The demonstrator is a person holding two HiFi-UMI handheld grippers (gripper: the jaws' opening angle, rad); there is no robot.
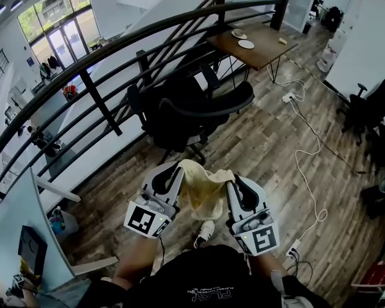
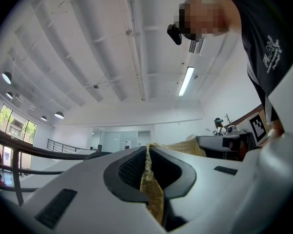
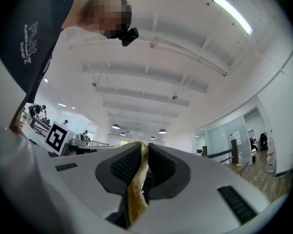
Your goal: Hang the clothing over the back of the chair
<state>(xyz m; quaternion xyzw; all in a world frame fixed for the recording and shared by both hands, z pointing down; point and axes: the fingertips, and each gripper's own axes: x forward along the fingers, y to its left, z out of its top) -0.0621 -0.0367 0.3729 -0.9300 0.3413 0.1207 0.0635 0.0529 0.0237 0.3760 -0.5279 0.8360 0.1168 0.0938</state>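
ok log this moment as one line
left gripper: jaws shut on pale yellow cloth garment | right gripper: jaws shut on same garment | black office chair: ahead, garment not yet on it

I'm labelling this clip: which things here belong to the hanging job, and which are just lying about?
Job: yellow garment, left claw, right claw, black office chair.
Lying about: wooden table, plates, power strip.

Crumpled yellow clothing [image 1: 203, 188] aloft, before black chair [image 1: 177, 115]
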